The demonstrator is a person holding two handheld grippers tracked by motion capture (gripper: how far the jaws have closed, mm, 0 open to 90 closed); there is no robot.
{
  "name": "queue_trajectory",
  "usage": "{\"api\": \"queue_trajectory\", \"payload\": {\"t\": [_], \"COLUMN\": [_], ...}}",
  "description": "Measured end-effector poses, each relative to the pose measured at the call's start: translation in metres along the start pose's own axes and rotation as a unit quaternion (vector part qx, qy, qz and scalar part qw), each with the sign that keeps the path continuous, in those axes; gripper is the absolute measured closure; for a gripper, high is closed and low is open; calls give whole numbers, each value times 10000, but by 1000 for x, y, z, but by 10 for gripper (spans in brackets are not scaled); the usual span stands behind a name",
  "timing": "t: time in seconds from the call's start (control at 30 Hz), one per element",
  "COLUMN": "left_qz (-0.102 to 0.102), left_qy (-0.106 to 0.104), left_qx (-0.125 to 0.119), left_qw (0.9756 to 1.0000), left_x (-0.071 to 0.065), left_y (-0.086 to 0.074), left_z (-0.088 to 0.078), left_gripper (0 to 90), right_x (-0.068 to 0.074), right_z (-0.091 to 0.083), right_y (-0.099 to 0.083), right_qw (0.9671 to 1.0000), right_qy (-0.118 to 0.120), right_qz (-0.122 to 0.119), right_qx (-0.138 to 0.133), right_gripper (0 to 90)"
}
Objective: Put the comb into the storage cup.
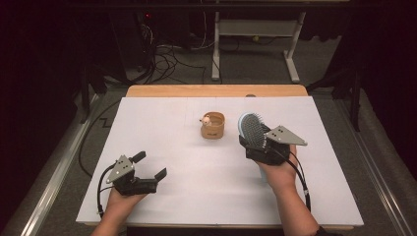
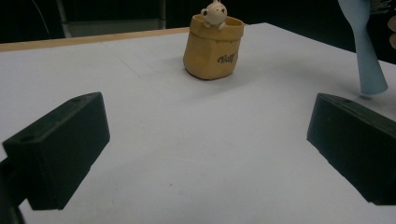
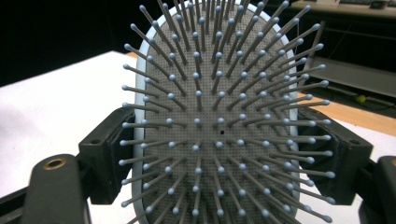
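Nearest us, at the bottom-left of the white tabletop [image 1: 172,196], we've got the left hand-held gripper [image 1: 150,164] resting low w/ jaws spread wide and nothing between them. It looks parked, kept clear so the other hand can work. Its own view confirms it: two black jaws stand far apart over bare white surface.

Over on the right, a bit farther in, the right hand-held gripper [image 1: 255,142] is clamped on the pale-blue oval plastic hairbrush w/ grey cushion and ball-tipped pins [image 1: 252,129]. Jaws sit fairly wide bc they pinch the brush head across its width, one pad on each blue rim. The brush is up off the tabletop, head up and bristles turned toward the person, handle hanging down. We'd guess it's held by the head so the handle end is free to go down into something.

Beyond, approx mid-table, stands the small tan sack-shaped ceramic holder w/ a cream figurine peeking over its rim [image 1: 212,126], upright, just left of the brush and apart from it. Probably the destination, as we judge it.

Views differ usefully. High view gives the layout: brush vs. holder spacing, both hands. Left gripper view shows what that misses: the brush handle [image 2: 369,60] tapering to a flared tip that hovers just above the surface, plus lettering on the holder [image 2: 212,51]. Right gripper view shows the grip itself: the pin pad [image 3: 219,130] close up, jaws hugging both edges.
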State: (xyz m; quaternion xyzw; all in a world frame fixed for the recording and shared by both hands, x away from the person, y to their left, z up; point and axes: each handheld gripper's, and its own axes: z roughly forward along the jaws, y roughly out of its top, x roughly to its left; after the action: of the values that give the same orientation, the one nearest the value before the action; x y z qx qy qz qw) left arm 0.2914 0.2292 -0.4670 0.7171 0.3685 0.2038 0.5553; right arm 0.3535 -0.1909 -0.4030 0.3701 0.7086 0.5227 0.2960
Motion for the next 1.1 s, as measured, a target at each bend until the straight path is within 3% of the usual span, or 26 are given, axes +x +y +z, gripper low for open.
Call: {"api": "queue_trajectory", "payload": {"t": [0.23, 0.43, 0.63, 0.9, 1.1], "left_qz": [58, 12, 104, 6, 145], "left_qy": [18, 42, 97, 4, -88], "left_qx": [-19, -74, 1, -44, -135], "left_qw": [10000, 10000, 9999, 10000, 9998], "left_x": [-1, -1, 1, 1, -4], "left_y": [0, 3, 12, 25, 40], "left_z": [2, 4, 12, 27, 43], "left_gripper": [0, 0, 0, 0, 0], "right_x": [0, -2, -3, -3, 2], "right_z": [-10, -14, -18, -22, -23], "right_y": [-4, -8, -8, -10, -9], "right_qw": [9992, 9992, 9992, 9993, 9993], "right_qy": [-37, -45, -60, -58, -62], "right_qz": [59, 58, 51, 82, 7], "right_qx": [-382, -384, -391, -366, -376], "right_gripper": [206, 206, 206, 206, 206]}}
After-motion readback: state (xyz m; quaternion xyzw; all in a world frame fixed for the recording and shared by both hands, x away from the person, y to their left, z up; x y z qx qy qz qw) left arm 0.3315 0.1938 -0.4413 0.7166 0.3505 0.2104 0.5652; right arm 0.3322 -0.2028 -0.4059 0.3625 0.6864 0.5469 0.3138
